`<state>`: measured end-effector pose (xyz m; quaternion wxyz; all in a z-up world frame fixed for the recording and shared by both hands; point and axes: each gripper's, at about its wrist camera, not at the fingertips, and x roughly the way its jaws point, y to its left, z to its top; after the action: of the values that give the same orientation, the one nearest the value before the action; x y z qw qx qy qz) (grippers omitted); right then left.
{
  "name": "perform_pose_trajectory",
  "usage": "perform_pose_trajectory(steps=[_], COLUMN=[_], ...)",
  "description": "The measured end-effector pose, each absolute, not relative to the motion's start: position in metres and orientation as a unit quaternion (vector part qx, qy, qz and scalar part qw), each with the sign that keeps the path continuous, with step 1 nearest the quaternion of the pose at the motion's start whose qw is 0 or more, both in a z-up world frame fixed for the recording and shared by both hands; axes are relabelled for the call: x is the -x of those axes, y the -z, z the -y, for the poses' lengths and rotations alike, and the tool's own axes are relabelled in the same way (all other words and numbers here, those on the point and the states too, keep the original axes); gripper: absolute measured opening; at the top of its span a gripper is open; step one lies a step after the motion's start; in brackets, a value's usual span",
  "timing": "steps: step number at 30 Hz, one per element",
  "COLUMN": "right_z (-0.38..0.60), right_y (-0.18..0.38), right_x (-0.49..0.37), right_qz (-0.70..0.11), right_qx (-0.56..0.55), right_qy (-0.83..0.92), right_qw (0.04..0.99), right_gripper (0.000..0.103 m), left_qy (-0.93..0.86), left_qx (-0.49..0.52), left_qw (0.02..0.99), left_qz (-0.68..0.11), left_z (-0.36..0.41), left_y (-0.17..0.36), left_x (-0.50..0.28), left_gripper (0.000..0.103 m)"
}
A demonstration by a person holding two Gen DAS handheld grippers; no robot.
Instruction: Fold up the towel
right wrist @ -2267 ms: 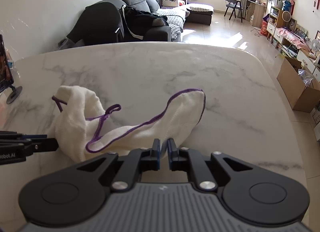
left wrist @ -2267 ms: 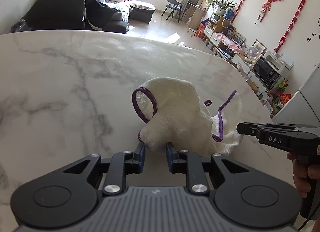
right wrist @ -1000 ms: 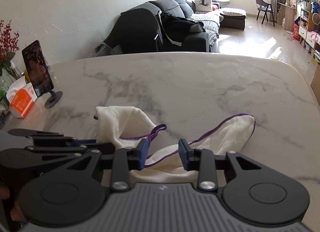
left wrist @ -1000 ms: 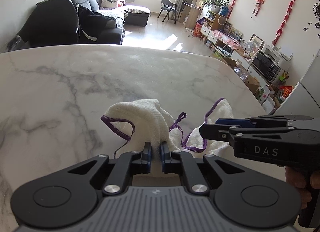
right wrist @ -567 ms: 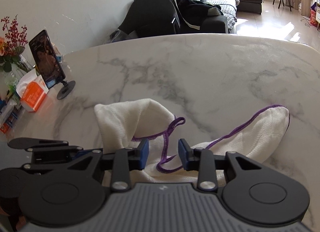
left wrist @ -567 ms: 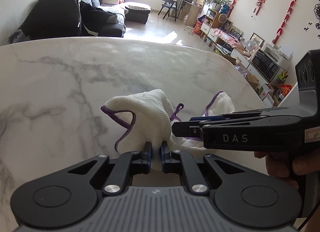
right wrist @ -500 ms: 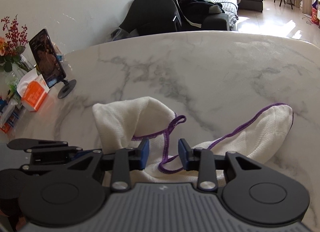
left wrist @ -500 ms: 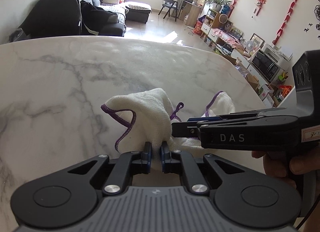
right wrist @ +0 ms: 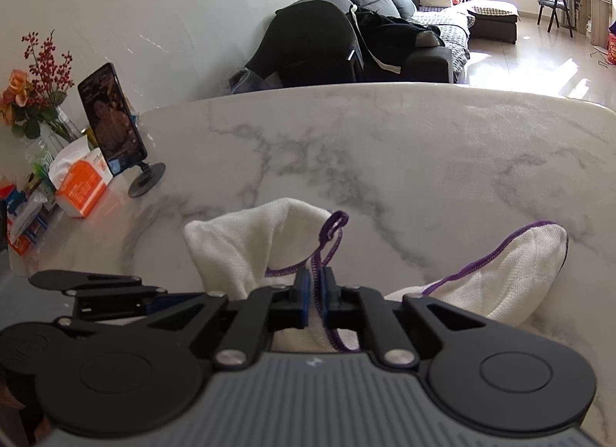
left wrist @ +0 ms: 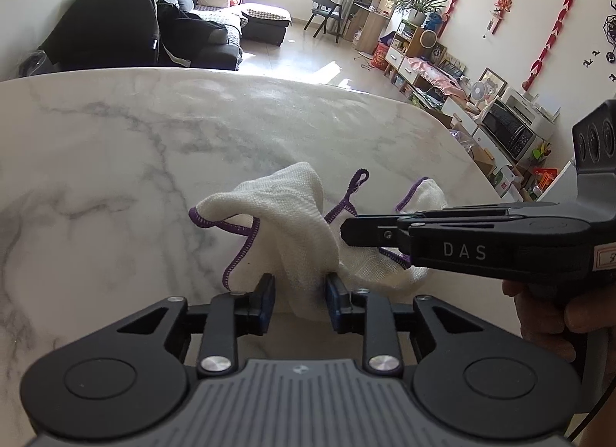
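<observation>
Our right gripper point(right wrist: 315, 295) had just closed, its jaws clamped on the purple hem of the towel point(right wrist: 246, 250) at lower centre of its view. Our left gripper point(left wrist: 300, 293) had just been opening; its jaws stood apart with a bunched fold of towel between them. The towel lay crumpled on the marble table point(left wrist: 115, 162), low in both frames.
</observation>
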<state>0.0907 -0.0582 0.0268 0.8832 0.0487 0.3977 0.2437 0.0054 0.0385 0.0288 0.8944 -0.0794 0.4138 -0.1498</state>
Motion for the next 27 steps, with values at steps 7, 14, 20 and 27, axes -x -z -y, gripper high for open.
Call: perform_pose_trajectory(steps=[7, 14, 20, 27], right_z=[0.059, 0.059, 0.063, 0.065], right_y=[-0.044, -0.056, -0.068, -0.074], right_x=[-0.075, -0.06, -0.055, -0.055], right_qz=[-0.376, -0.357, -0.338, -0.329], right_qx=[-0.044, -0.043, -0.049, -0.052], right_qy=[-0.253, -0.255, -0.244, -0.24], right_qw=[0.89, 0.898, 0.908, 0.912], right_gripper=[0.006, 0.006, 0.006, 0.006], left_qy=[0.153, 0.157, 0.157, 0.17], left_qx=[0.107, 0.129, 0.131, 0.131], left_qw=[0.898, 0.9, 0.903, 0.9], left_qz=[-0.398, -0.387, -0.378, -0.379], left_z=[-0.053, -0.062, -0.064, -0.058], left_y=[-0.045, -0.057, -0.064, -0.065], left_x=[0.002, 0.011, 0.016, 0.015], left_gripper=[0.036, 0.036, 0.036, 0.036])
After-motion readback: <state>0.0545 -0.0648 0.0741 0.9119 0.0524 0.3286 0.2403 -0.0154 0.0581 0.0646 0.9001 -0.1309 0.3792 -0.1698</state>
